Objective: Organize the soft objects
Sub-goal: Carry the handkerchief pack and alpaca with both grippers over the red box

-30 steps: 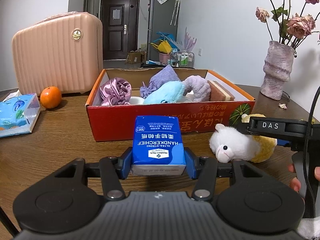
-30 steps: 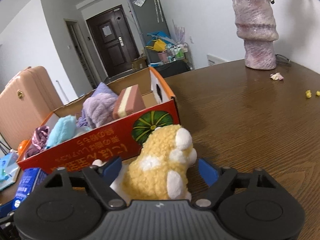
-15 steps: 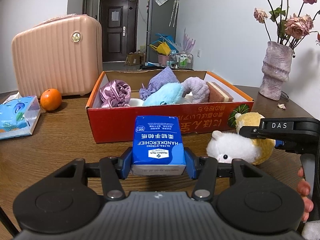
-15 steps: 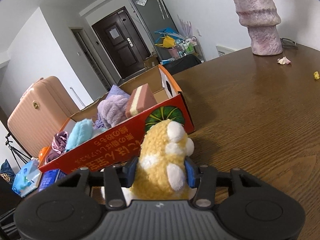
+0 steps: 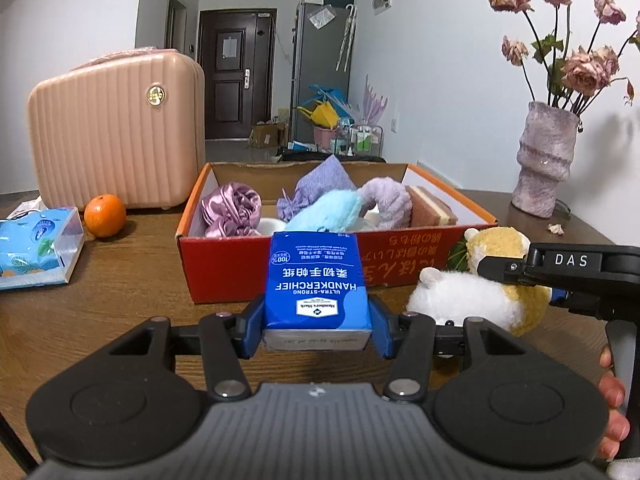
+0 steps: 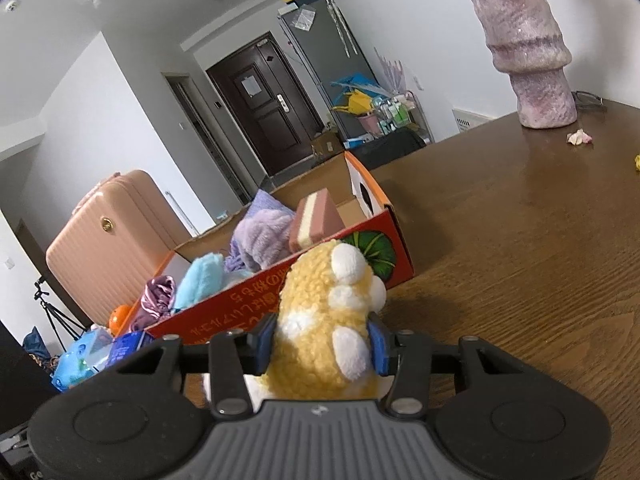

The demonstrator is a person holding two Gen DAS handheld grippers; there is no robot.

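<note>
- While both grippers sit near the camera edge of the table, a red cardboard box (image 5: 280, 264) stands just beyond them, its near wall between the held items and the box interior.
- Box contents: a purple satin scrunchie (image 5: 230, 210) at the left, a lavender knit cloth (image 5: 320, 182), a light blue plush (image 5: 324, 214), a lilac fluffy piece (image 5: 386, 200), and a layered pink sponge (image 5: 430, 208) at the right.
- Left of the box: an orange (image 5: 105, 216), a blue tissue pack (image 5: 34, 248), and a pink ribbed case (image 5: 116, 132) behind them.
- Far right: a mauve vase (image 5: 544, 160) with dried roses; a fallen petal (image 5: 556, 229) lies beside it.
- Left gripper (image 5: 316, 322): blue pads pinch a blue handkerchief pack (image 5: 316, 280) at its near end; the pack points toward the box wall.
- Right gripper (image 6: 320, 340): pads press into the sides of a yellow-and-white plush toy (image 6: 328, 320), squeezing its curly fleece; white paws and ear face away. The toy sits just in front of the box's near right corner.
- A person's fingers (image 5: 612, 392) wrap the right gripper's handle.
- Surface: dark wooden table (image 6: 520, 260), grain visible. Room: white walls, dark door (image 5: 232, 76), grey fridge (image 5: 320, 68) at the far end.
</note>
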